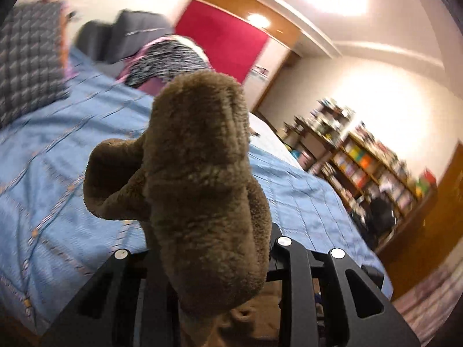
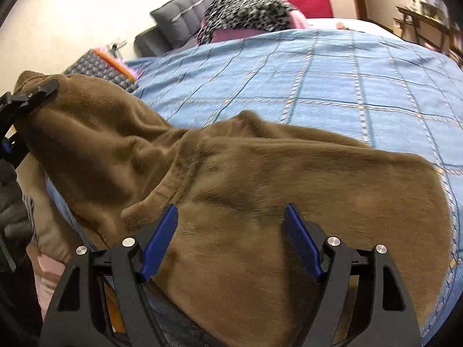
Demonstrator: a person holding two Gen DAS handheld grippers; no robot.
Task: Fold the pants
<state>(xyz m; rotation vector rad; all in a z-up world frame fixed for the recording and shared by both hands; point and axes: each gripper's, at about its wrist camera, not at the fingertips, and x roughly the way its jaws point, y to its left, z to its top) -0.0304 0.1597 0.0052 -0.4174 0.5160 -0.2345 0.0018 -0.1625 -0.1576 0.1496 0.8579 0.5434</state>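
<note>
Right gripper (image 2: 230, 241): jaws wide apart, blue pads clear of the cloth, hovering just over the near part of the pants (image 2: 260, 190). Nothing held.
Pants: brown, plush, thick pile; spread across the near edge of the bed (image 2: 332, 66), one corner lifted off to the left. Judged soft, limp, light to middling in weight, not fragile, not slippery; bound to sag and bunch wherever unsupported. Best taken at a hem or a corner, with a deep bite through all layers.
Left gripper (image 1: 208, 263): jaws closed on a bunched fold of the pants, fabric bulging up and hiding the pads; seen from the right wrist pinching the raised corner at far left.
Bed: blue checked cover, flat, good folding surface.
Beyond: grey pillows (image 2: 176, 20), speckled bundle (image 2: 246, 11), bookshelves (image 1: 361, 162).
</note>
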